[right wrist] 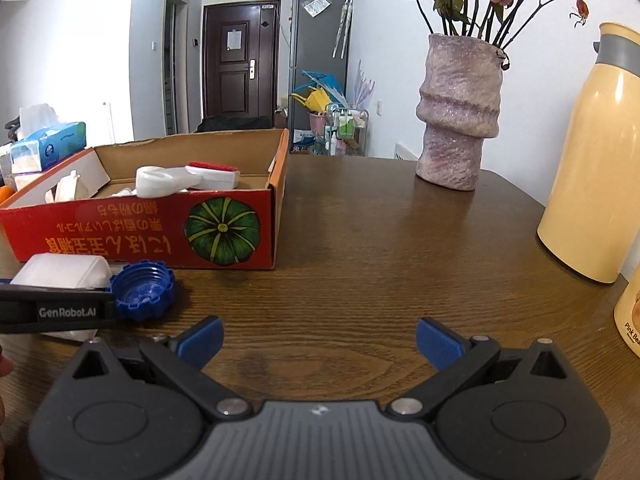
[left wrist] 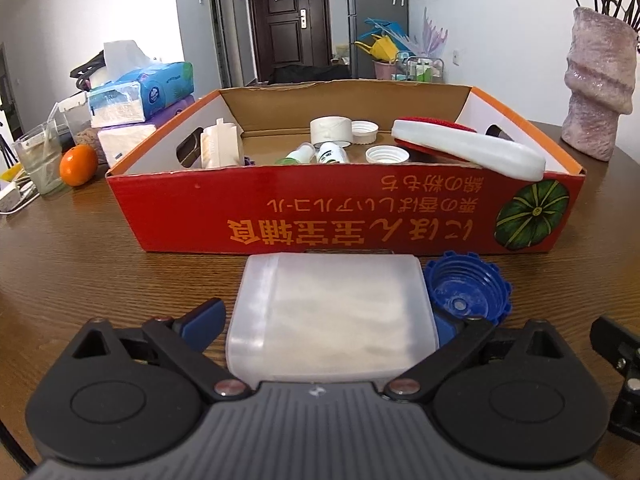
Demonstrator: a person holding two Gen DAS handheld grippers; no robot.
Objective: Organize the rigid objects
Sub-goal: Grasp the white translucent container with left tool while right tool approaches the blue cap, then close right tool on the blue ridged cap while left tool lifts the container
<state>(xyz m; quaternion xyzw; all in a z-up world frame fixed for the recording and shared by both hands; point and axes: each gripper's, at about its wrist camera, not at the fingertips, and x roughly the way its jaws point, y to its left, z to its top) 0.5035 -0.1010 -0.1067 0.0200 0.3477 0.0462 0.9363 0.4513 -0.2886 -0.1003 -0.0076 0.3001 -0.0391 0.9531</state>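
The near end of the frosted box (left wrist: 332, 316) is hidden by the left gripper's (left wrist: 320, 320) body, and its right finger is mostly covered by that box, so contact with the pads cannot be told. In the right wrist view the box is largely screened by the left gripper's arm, and the flask (right wrist: 596, 152) is cut off by the right edge. The small bottles (left wrist: 320, 154) in the carton (left wrist: 280, 208) are half hidden behind its front wall, their labels too small to be read.
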